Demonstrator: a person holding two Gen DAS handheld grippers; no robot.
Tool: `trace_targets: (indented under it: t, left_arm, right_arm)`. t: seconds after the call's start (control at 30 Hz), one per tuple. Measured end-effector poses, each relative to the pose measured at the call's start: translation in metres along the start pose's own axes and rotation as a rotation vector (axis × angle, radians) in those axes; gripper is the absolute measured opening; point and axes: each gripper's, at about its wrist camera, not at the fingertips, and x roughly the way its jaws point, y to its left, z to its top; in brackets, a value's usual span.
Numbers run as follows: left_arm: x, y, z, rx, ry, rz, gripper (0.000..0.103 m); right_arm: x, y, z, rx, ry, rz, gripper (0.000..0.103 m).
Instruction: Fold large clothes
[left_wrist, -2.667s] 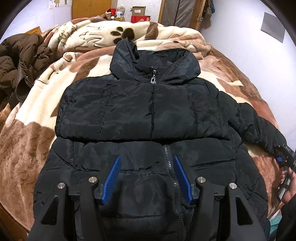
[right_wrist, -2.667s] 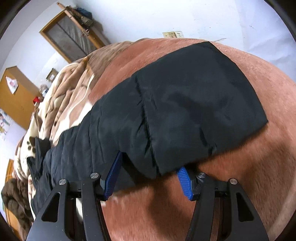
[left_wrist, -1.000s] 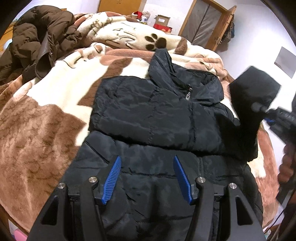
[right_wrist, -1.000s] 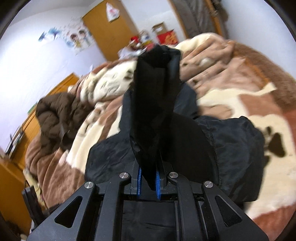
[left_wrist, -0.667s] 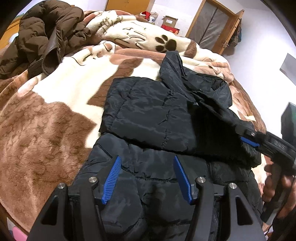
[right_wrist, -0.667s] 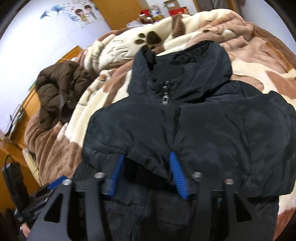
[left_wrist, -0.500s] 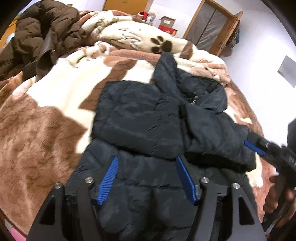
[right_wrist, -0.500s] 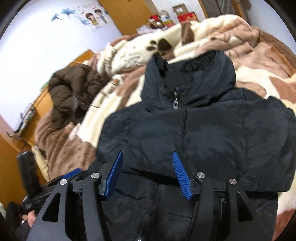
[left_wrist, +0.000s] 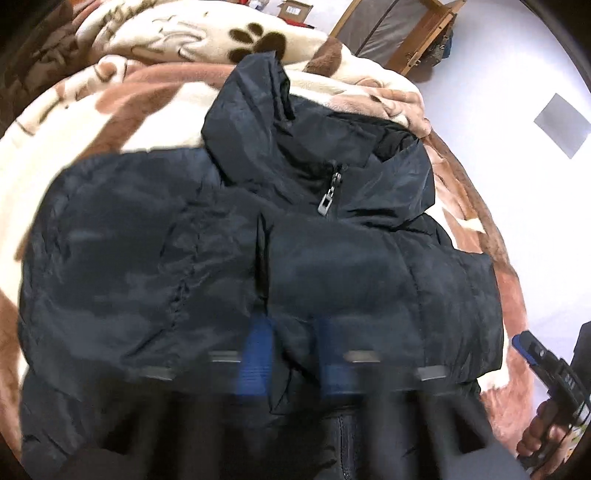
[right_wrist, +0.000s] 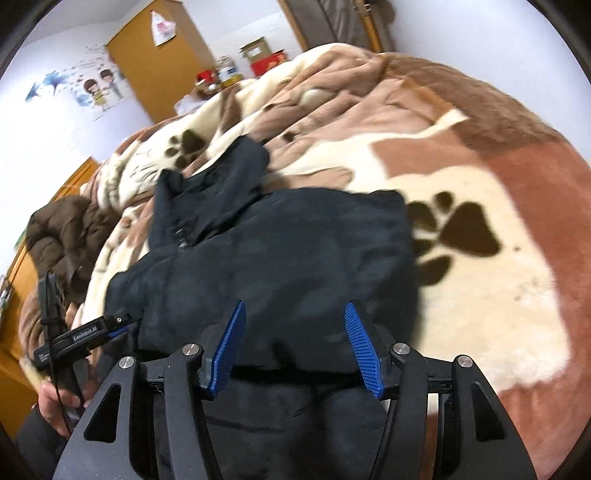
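**Hovering over a black jacket with both sleeves folded in**

Hanging just above the lower part of the jacket (right_wrist: 280, 266), the right gripper (right_wrist: 295, 347) is showing its blue fingers (right_wrist: 229, 347) spread wide with nothing between them; the dark fabric is lying right under and ahead of the tips. In the left wrist view, the left gripper (left_wrist: 291, 362) is smeared by motion blur. Its two blue fingers (left_wrist: 255, 362) are reading as narrower apart, straddling the edge of the sleeve (left_wrist: 369, 280) that is lying folded across the chest, but whether they are pinching cloth or merely sitting over it cannot be told.

The jacket is lying front-up on the blanket (left_wrist: 140, 107), a brown and cream fleece with paw prints. Past the folded sleeves, the zip pull (left_wrist: 327, 201) is hanging at the collar, and the hood (left_wrist: 255, 96) is resting beyond that, toward the pillows.

Farther off to the left in the right wrist view, a brown coat (right_wrist: 62, 232) is sitting in a heap on the blanket. Behind everything, a wooden wardrobe (right_wrist: 155, 62) is standing against the wall.
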Motion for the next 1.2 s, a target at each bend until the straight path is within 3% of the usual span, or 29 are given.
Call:
trace_targets:
  t: [0.13, 0.2, 0.37, 0.6, 0.73, 0.83, 0.93, 1.0, 1.1, 1.2]
  left_arm:
    - [-0.025, -0.002, 0.000, 0.059, -0.107, 0.088, 0.011]
    - [-0.021, 0.007, 0.000, 0.046, -0.094, 0.116, 0.011]
    - [0.001, 0.023, -0.006, 0.038, -0.065, 0.144, 0.011]
    - [0.029, 0.018, -0.014, 0.121, -0.071, 0.202, 0.013]
    - [0.012, 0.018, -0.011, 0.108, -0.052, 0.211, 0.017]
    - [-0.015, 0.022, -0.009, 0.087, -0.063, 0.209, 0.021]
    - [-0.044, 0.024, -0.006, 0.067, -0.118, 0.232, 0.021]
    - [-0.054, 0.020, 0.001, 0.053, -0.151, 0.206, 0.021]
    - [-0.042, -0.009, 0.016, 0.127, -0.170, 0.183, 0.023]
    - [0.001, -0.025, 0.027, 0.178, -0.116, 0.196, 0.023]
  right_arm:
    - [0.010, 0.003, 0.011, -0.023, -0.017, -0.012, 0.030]
    - [0.025, 0.004, 0.013, -0.033, -0.006, -0.013, 0.029]
    - [0.082, 0.000, -0.008, -0.072, 0.119, -0.053, 0.025]
    - [0.104, 0.006, -0.015, -0.151, 0.124, -0.099, 0.025]
    - [0.094, 0.007, -0.008, -0.145, 0.132, -0.108, 0.025]
    - [0.063, 0.007, 0.003, -0.129, 0.081, -0.077, 0.025]
    - [0.038, 0.002, 0.020, -0.125, 0.009, -0.071, 0.025]
    - [0.035, -0.002, 0.031, -0.126, -0.008, -0.087, 0.025]
    - [0.050, -0.009, 0.046, -0.123, 0.002, -0.120, 0.025]
    - [0.073, -0.015, 0.057, -0.114, 0.028, -0.144, 0.025]
